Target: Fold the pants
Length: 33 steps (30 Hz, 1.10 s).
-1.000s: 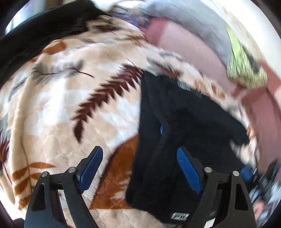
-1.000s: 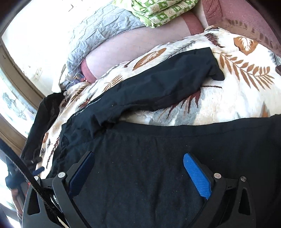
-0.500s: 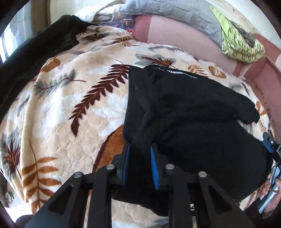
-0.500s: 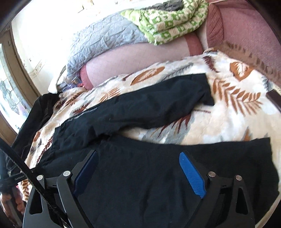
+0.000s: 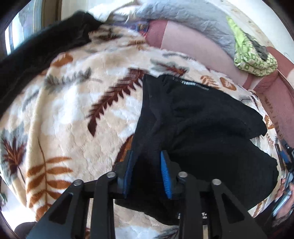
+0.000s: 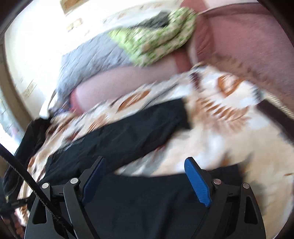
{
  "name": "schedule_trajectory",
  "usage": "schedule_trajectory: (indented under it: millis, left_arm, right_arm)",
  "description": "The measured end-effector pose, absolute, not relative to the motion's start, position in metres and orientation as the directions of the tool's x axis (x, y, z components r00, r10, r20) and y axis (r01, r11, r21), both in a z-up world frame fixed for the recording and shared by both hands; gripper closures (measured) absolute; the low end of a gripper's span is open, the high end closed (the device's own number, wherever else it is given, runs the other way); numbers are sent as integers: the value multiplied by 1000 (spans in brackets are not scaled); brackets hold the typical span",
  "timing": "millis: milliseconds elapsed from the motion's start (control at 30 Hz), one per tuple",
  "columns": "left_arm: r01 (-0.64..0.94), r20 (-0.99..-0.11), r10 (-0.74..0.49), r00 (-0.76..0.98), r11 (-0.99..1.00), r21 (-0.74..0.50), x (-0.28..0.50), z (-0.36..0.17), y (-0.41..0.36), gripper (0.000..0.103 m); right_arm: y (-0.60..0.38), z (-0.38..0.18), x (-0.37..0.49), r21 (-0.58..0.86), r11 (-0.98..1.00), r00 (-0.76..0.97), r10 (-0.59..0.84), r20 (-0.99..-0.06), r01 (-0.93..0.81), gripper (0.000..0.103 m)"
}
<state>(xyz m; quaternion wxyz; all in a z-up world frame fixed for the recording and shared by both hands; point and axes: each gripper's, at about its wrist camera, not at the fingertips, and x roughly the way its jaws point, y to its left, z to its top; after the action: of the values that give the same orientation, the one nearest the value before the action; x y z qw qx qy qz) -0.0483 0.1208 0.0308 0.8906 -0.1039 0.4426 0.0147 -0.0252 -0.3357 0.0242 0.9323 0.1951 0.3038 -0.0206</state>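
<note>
Gripping a bunched fold of the black pants (image 5: pixel 200 132), the left gripper (image 5: pixel 147 156) sits at lower centre of the left wrist view. Cloth fills the gap between its blue pads (image 5: pixel 165 171); jaws are easing apart at this moment, yet fabric is still pinched and drawn up in a ridge between them.

Pants lie right of centre in that view, spread on a cream leaf-print blanket (image 5: pixel 73 103). Small white lettering shows near their top edge. One leg runs toward the right edge of the frame.

Upper right: a pink couch back (image 5: pixel 193 46), a grey quilted cover (image 5: pixel 183 16) draped over it, a green patterned cloth (image 5: pixel 255 60) bundled beside. Upper left: a dark garment (image 5: pixel 36 51) lies along the blanket's edge.

Right wrist view, heavily blurred. The right gripper (image 6: pixel 145 165) hangs at lower centre with its fingers wide apart and closing slightly. Nothing is clamped between them; black pants fabric (image 6: pixel 147 202) lies below the tips, apparently untouched. A pant leg (image 6: pixel 128 128) crosses mid-frame diagonally over the blanket (image 6: pixel 220 128). The green cloth (image 6: pixel 156 42) and the grey cover (image 6: pixel 88 64) sit at the top. A black cord (image 6: pixel 27 176) crosses the lower left.
</note>
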Motion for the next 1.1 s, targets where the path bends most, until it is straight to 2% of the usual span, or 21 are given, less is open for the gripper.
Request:
schedule_trajectory:
  millis: [100,200,233,433,467,500,533,567,700,767,833,900,967,1100]
  left_arm:
    - [-166,-715,47,698,981,-98,-59,51,122,61]
    - [-196,-658,58,750,971,-138,-65,63,129,45]
    - [-200,-645,46,762,966,-166,-65,66,131,42]
    - [-175,-658,18,753,969,-175,-56,64,114,42]
    - [-164,-660,12,751,972,-170,-55,63,109,42]
    - [-156,-662,11,750,974,-161,-55,62,105,42]
    - [-151,-663,12,748,977,-152,-55,61,102,42]
    - [-147,-664,19,747,980,-137,-55,60,99,42]
    - [-144,-670,43,742,985,-96,-54,56,93,40]
    - [-154,-681,48,731,983,-96,-52,53,92,39]
    - [-170,-693,54,719,980,-100,-50,50,91,39]
    - [-184,-703,57,709,977,-107,-49,47,90,39]
    - [-194,-709,71,701,976,-95,-51,46,87,38]
    - [-200,-729,66,682,975,-100,-69,50,79,38]
  right_arm:
    - [-372,27,-43,336,908,821,-15,-571,251,13]
    - [-403,16,-59,353,878,796,-50,-603,323,13]
    - [-411,11,-62,367,867,789,-47,-613,337,13]
    - [-415,-14,-64,291,879,695,-62,-716,378,13]
    - [-413,-18,-61,290,888,680,-33,-733,356,26]
    - [-408,-21,-60,290,894,672,-16,-740,340,61]
    - [-404,-21,-57,263,908,659,-20,-752,327,78]
    - [-404,-22,-57,246,912,654,-31,-756,327,89]
    - [-416,-21,-59,221,869,631,-127,-765,442,89]
    - [-434,-20,-65,260,810,628,-163,-761,526,88]
    - [-443,-16,-71,315,773,653,-165,-739,551,81]
    - [-439,-5,-71,314,779,678,-186,-711,542,61]
    - [-421,10,-72,297,821,727,-194,-658,488,48]
    - [-376,30,-61,243,907,789,-140,-598,345,36]
